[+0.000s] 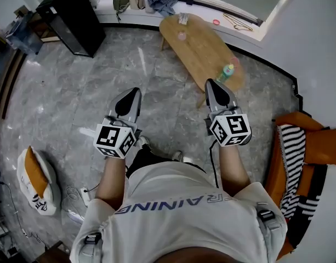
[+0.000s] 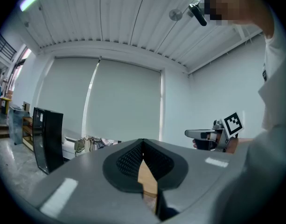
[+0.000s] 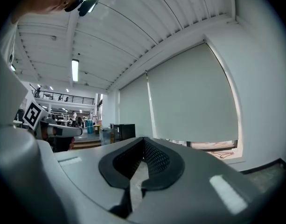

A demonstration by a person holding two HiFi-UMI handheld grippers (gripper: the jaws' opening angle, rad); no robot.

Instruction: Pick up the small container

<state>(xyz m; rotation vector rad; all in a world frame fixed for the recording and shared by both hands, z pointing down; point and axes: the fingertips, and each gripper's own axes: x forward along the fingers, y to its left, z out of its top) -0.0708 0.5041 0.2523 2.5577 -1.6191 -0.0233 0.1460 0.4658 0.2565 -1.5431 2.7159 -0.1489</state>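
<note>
Evidently not begun; left gripper (image 1: 136, 91) and right gripper (image 1: 210, 83) both pressed together, empty; small pink container (image 1: 181, 35) stands on the oval wooden table (image 1: 199, 52) at twelve o'clock, well apart; approach and grasp outstanding.

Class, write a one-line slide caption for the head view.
Standing person holds the left gripper and right gripper shut and empty, short of an oval table bearing a bottle.
</note>
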